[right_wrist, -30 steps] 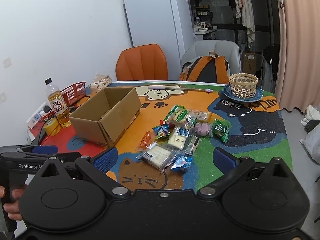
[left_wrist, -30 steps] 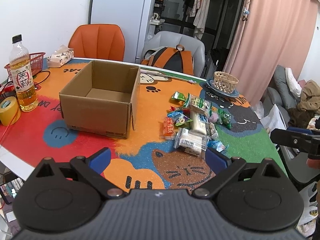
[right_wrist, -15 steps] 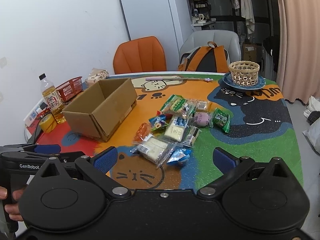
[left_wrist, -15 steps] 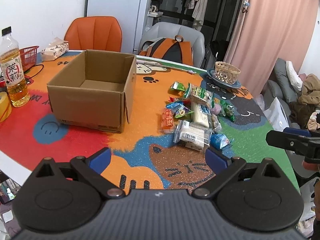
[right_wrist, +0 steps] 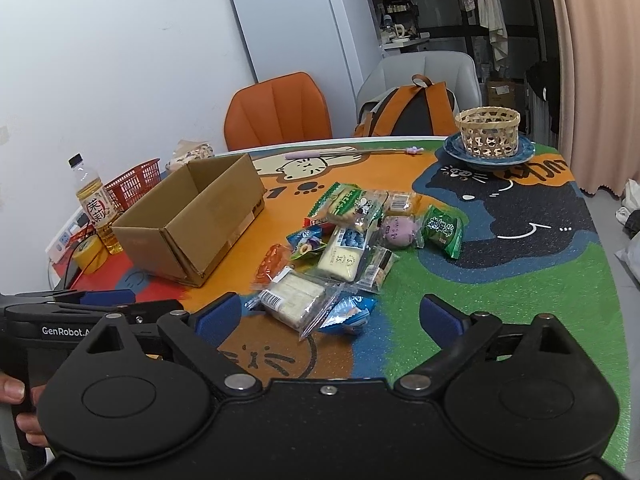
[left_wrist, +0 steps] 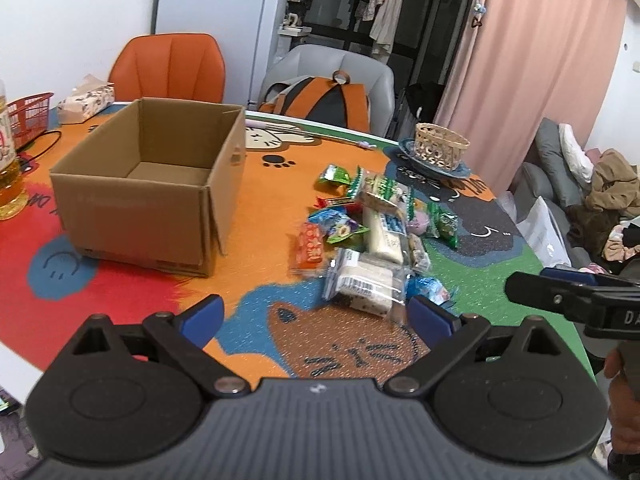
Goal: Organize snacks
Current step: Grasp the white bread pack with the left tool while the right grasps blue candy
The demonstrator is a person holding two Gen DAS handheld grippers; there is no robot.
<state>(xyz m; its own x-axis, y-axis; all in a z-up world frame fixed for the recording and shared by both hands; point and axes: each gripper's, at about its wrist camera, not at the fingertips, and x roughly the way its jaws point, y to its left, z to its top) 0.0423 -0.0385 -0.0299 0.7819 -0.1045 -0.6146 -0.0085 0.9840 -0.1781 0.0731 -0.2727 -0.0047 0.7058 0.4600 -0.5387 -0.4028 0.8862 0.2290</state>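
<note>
Lying just beyond the open right claw (right_wrist: 330,314): snack pile (right_wrist: 352,240).

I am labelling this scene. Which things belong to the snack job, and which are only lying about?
Job: snacks, box.
Lying about: bottle, red basket, tape, tissues, woven basket, plate, backpack.

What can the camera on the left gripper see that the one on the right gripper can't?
Only the left wrist view shows the sofa piled with clothes and the floor of the cardboard box. Only the right wrist view shows the yellow tape roll, the whole tea bottle and the fridge top. Both share the snack pile, woven basket and orange chair.
</note>
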